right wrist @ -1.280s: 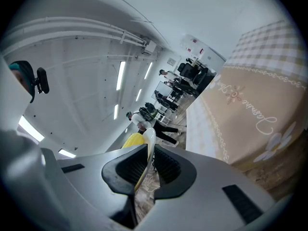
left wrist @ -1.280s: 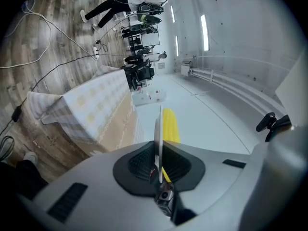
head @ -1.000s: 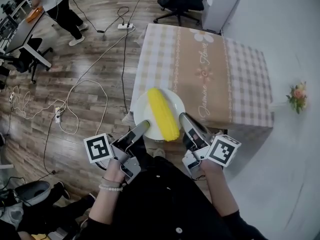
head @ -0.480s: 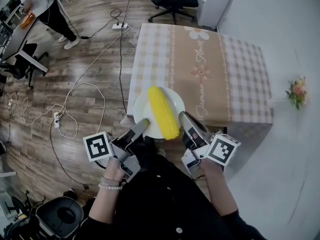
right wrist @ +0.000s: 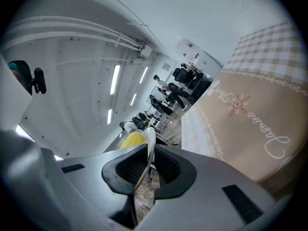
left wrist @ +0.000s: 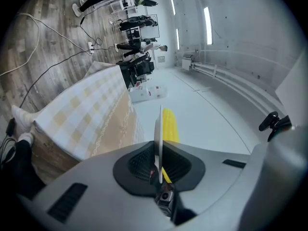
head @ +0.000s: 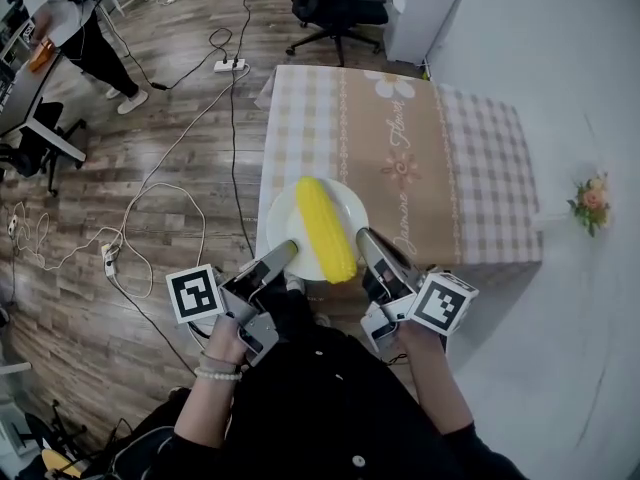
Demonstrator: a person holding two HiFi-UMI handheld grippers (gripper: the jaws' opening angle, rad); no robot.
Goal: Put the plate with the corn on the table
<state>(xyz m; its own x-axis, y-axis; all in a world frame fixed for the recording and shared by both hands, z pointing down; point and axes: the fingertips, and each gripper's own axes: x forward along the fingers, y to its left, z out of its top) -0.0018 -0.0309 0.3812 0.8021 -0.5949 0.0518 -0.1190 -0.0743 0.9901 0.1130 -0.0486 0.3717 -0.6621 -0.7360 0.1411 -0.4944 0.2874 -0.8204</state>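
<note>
— What does the plate hold?
— One cob of yellow corn (head: 325, 226), lying lengthwise across the middle of the white plate (head: 285, 216). Nothing else is on it.

— And what has hold of it?
— Both tools. The left tool (head: 284, 254) pinches the near-left rim. In the left gripper view the plate (left wrist: 158, 134) stands edge-on between the dark pads, with the corn (left wrist: 171, 125) just behind. The right tool (head: 367, 240) pinches the near-right rim the same way. In the right gripper view the plate (right wrist: 150, 138) runs down between the closed pads, and the cob (right wrist: 132, 139) shows to its left.

— Where is the plate against the surface?
— At the near left corner of the surface (head: 480, 168), which is covered by a beige and checked tablecloth (head: 395, 138). Part of the plate hangs out past the near edge. I can't tell whether its underside touches the cloth, as no view shows beneath it.

— What else is cut off or unclear?
— The plate's near rim is hidden behind the end of the cob and the tools. The script on the cloth is too small to read. A person (head: 70, 8) at the top left and an office chair (head: 335, 8) beyond the far edge are both cropped by the frame. Cables (head: 150, 193) trail over the wooden floor (head: 90, 298). A small bunch of flowers (head: 590, 200) shows at the right, but what it rests on isn't clear.
</note>
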